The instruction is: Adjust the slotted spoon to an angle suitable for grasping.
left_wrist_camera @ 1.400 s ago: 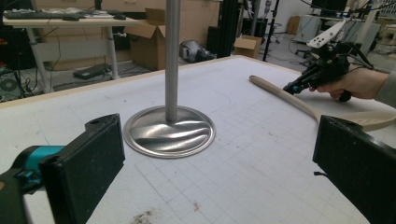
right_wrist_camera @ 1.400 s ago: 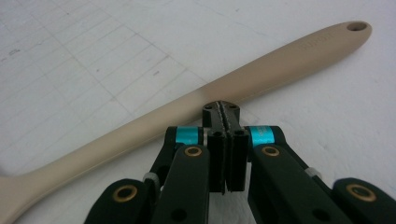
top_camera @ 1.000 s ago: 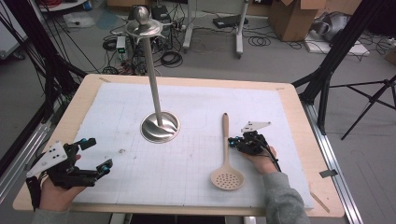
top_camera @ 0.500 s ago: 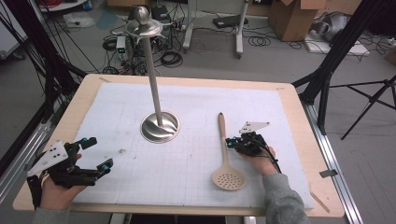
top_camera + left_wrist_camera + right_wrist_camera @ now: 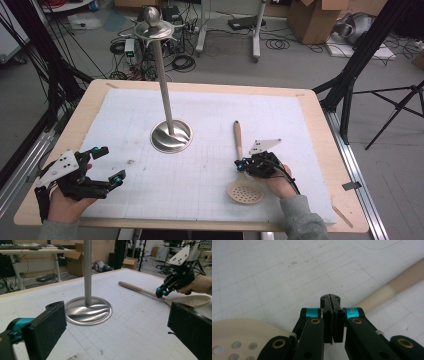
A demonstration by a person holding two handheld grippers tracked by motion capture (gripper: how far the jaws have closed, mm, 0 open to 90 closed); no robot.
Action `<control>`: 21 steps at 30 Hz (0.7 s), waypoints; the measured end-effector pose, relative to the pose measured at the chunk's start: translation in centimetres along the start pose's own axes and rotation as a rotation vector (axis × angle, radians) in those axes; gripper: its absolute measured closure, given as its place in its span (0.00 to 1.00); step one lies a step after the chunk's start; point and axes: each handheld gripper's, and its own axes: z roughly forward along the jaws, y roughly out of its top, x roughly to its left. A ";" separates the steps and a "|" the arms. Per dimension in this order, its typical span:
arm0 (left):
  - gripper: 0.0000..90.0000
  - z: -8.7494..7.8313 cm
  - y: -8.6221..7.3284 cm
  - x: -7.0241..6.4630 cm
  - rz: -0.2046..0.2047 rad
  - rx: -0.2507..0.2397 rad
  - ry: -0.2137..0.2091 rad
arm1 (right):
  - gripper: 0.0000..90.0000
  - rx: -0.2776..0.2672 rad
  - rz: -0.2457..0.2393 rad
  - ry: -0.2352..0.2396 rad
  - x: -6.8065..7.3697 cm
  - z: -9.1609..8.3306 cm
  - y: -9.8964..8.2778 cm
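Slotted spoon (image 5: pixel 241 172), one only, lay right of the single metal stand (image 5: pixel 169 117) on the table (image 5: pixel 310 107). We held our left gripper (image 5: pixel 109 165) low at the near left corner, jaws wide apart. Our right gripper (image 5: pixel 242 165) pointed down, clamped on the spoon's neck.
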 end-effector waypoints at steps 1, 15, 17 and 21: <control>0.03 0.0 0.0 0.0 0.001 -0.001 -0.001 | 1.00 0.004 0.000 0.001 0.1 0.0 0.0; 0.03 0.1 0.0 0.0 0.001 0.000 -0.003 | 1.00 0.037 -0.040 0.067 1.0 0.2 -0.5; 0.03 0.1 0.0 -0.1 0.000 0.001 -0.006 | 1.00 0.041 -0.044 0.071 1.0 0.1 -0.5; 0.03 0.2 -0.2 0.0 0.000 0.007 -0.006 | 1.00 0.044 -0.057 0.087 0.8 -0.3 -0.9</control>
